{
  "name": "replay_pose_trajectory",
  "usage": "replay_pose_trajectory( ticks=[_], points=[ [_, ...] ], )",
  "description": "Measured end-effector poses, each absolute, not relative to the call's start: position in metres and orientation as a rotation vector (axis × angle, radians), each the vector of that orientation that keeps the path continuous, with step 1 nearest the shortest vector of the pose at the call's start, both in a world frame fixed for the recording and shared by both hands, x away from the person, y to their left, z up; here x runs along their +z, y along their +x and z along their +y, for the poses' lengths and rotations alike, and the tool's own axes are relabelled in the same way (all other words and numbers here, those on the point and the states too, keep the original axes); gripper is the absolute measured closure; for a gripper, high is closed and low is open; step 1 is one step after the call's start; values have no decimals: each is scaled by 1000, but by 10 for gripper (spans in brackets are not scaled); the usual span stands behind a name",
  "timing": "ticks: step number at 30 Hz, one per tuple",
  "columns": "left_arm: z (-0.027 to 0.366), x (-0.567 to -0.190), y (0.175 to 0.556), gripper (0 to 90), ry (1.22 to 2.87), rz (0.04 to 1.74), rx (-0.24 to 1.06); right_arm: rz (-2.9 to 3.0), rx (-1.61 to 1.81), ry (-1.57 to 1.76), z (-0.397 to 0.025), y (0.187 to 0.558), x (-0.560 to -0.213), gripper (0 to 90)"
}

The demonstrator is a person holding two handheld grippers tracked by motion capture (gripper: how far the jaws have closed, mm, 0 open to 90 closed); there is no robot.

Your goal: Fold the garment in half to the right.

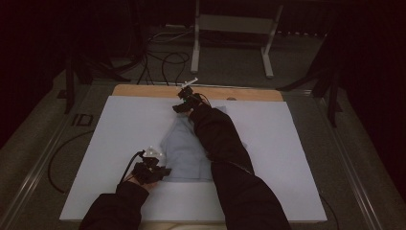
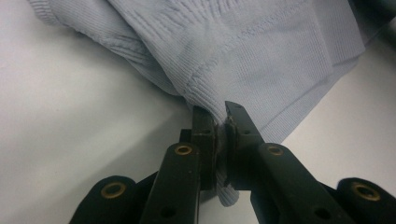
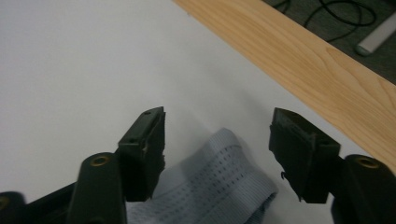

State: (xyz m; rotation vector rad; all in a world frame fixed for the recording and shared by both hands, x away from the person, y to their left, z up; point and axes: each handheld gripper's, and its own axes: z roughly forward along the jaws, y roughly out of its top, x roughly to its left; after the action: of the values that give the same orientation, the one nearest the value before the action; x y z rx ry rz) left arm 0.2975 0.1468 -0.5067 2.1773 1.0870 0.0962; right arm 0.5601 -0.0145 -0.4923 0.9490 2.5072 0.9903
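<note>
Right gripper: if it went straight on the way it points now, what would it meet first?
Probably bare white board. The open right gripper straddles the pale blue knit garment's end; beyond lies board, then the wooden table edge. Depth is unclear.

The left gripper (image 1: 152,168) sits near the person's side, held low by a bent forearm in a dark sleeve; its fingers (image 2: 204,133) are pressed together, pinching fabric; the right arm stretches far forward, its gripper (image 1: 186,100) at the far end; those fingers (image 3: 144,149) stand wide apart.
</note>
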Motion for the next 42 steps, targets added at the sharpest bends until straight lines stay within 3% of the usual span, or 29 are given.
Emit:
replay_pose_trajectory(
  ticks=[14, 19, 23, 42],
  points=[
    [145, -506, 298, 859, 2203, 1060, 97, 2587, 812, 946, -4, 567, -514, 579],
    [145, -506, 297, 862, 2211, 1054, 97, 2607, 816, 924, -1, 565, -514, 765],
    [146, -505, 297, 863, 2209, 1054, 91, 2614, 810, 901, 0, 563, -512, 837],
    [142, -485, 295, 868, 2190, 1006, 110, 2594, 951, 818, -21, 553, -466, 848]
  ],
)
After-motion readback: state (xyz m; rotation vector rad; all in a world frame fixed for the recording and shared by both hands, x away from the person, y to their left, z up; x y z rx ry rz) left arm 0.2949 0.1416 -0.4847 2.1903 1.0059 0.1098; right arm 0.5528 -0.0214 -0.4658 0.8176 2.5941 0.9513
